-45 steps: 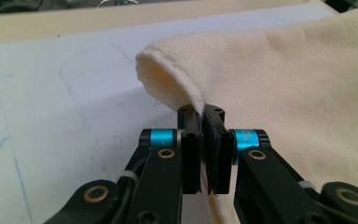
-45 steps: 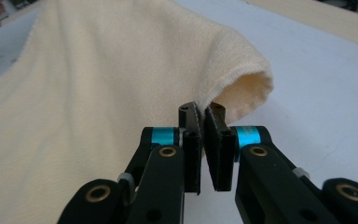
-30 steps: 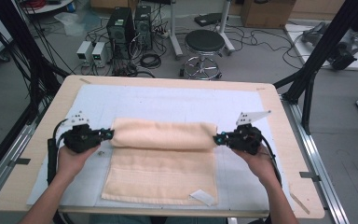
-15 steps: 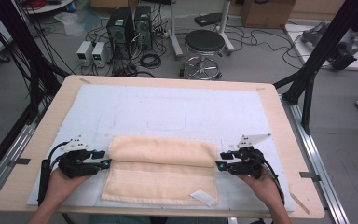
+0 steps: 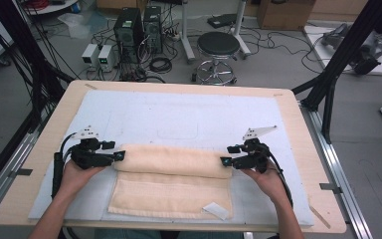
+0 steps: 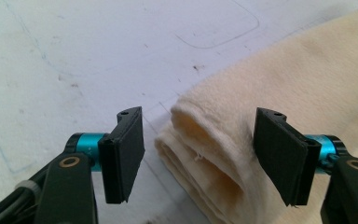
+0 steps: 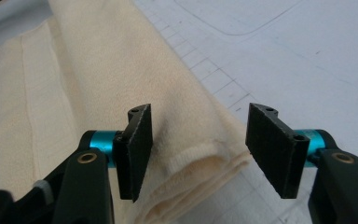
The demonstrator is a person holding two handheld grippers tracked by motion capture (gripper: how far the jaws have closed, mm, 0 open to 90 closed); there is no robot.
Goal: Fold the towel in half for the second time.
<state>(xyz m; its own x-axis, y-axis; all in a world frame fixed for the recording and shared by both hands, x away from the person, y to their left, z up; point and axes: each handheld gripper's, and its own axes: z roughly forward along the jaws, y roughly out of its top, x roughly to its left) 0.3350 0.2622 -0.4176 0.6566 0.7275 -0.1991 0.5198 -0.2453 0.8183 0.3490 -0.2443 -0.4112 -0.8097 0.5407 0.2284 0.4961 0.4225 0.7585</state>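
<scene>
A cream towel (image 5: 171, 194) lies flat on the white mat (image 5: 179, 114), its far part folded over into a thick roll (image 5: 171, 160). At the roll's left end my left gripper (image 5: 121, 156) is open. In the left gripper view the layered towel end (image 6: 200, 140) sits between the spread pads (image 6: 126, 154) of this gripper (image 6: 200, 158), untouched by them. My right gripper (image 5: 225, 162) is open at the roll's right end. In the right gripper view the towel's end (image 7: 196, 163) lies in that gripper's (image 7: 200, 149) gap, loose. Both sets of jaws have just been opening.
A small white tag (image 5: 215, 210) lies on the towel's near right corner. The mat covers most of the wooden table (image 5: 298, 124). Beyond the far edge, on the floor, are a stool (image 5: 219, 45), computer boxes (image 5: 139, 25) and cables. Black frame posts (image 5: 338, 64) flank the table.
Both grippers brought the folded towel edge toward the near side of the table, set it down, then opened and let go of it.
</scene>
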